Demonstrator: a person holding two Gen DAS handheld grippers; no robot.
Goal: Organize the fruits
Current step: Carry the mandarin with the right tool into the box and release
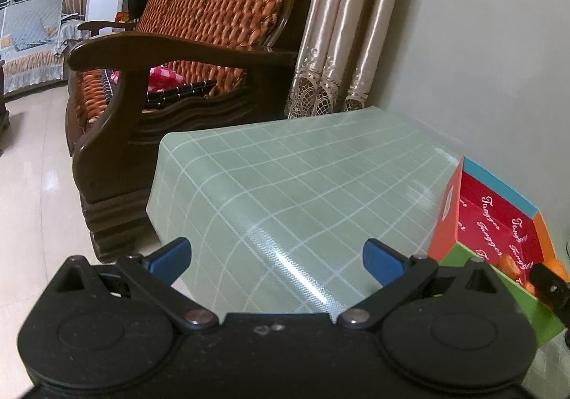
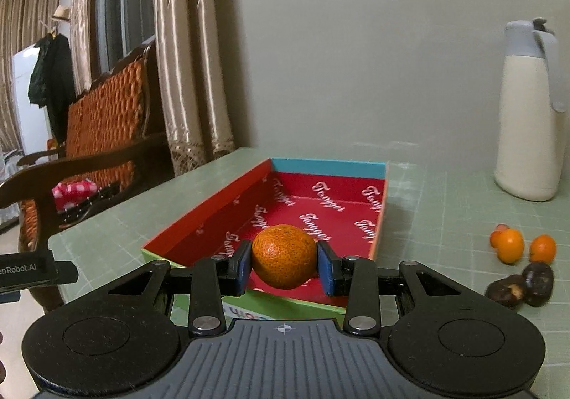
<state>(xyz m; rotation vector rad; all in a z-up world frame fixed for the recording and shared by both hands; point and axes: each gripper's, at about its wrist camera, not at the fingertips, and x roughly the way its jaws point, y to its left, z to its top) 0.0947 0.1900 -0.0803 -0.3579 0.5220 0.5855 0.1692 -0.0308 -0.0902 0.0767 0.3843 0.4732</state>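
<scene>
your right gripper (image 2: 284, 269) has its blue pads clamped on both sides of the tangerine (image 2: 284, 256), held just above the near green edge of the red box (image 2: 377, 169). take the box as landmark: from the right wrist view its floor past the tangerine looks bare, printed red card, walls low, blue far wall, orange-red side walls. in the left wrist view something orange shows at the near end of the box (image 1: 497, 217), can't tell if it's lying in there or is the held fruit.

right of the box, apart from it, two small orange fruits (image 2: 510, 245) (image 2: 542, 247) sit close together, with two dark brown fruits (image 2: 505, 291) (image 2: 538, 282) touching each other just nearer you. a cream jug (image 2: 527, 135) stands upright past the box's far right corner.

your left gripper (image 1: 277, 262) is spread wide with nothing between the pads, left of the box over bare green grid tablecloth (image 1: 285, 185); plenty of room there, table edge drops off further left.

a wooden sofa (image 1: 171, 42) sits beyond that edge, curtains (image 1: 342, 42) and a grey wall (image 2: 356, 60) behind the box.
</scene>
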